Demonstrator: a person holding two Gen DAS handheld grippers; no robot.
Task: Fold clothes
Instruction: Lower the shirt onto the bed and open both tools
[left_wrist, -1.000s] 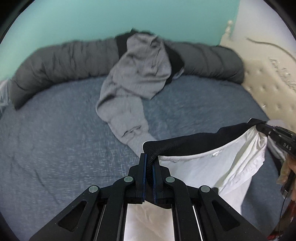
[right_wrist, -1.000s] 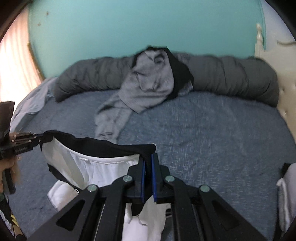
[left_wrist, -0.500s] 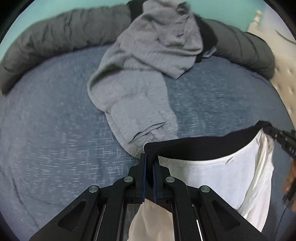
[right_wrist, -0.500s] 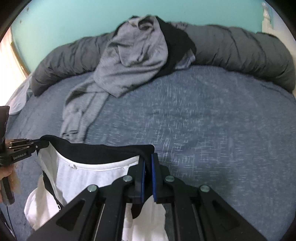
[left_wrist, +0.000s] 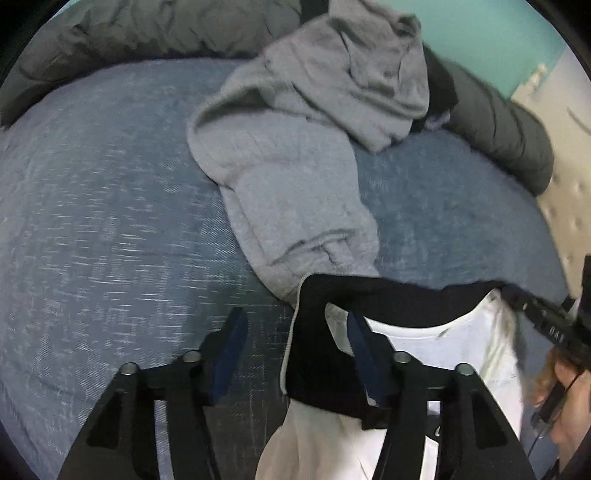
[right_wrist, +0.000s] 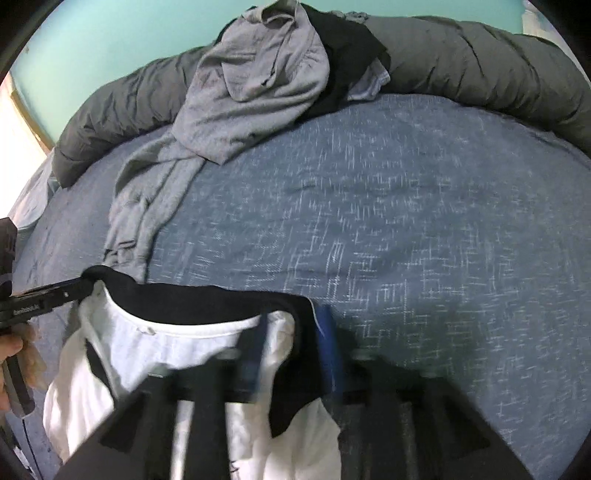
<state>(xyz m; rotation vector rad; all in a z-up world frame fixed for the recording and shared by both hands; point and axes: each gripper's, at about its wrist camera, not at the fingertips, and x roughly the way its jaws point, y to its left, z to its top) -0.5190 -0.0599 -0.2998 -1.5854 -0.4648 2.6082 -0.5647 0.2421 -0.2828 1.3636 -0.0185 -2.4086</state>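
On the blue bed (left_wrist: 110, 221), the black-and-white garment (left_wrist: 436, 332) lies between my two tools, its black collar edge stretched across. My left hand-held gripper (left_wrist: 293, 328) stands apart, cloth draped over one finger. My right hand-held gripper (right_wrist: 295, 332) is blurred, fingers apart around the collar corner. A grey hoodie (left_wrist: 314, 147) lies beyond.

The left tool (left_wrist: 293, 334) is black, with two long arms that spread out like a fan. Round silver screws sit on the arms. The two fingers (left_wrist: 231, 343) have dark blue pads on the inside. The right tool (right_wrist: 293, 341) looks the same but blurry: black arms and blue pads (right_wrist: 328, 336). From the side, each tool is a thin black bar with small white letters. A thin black cable hangs below one.
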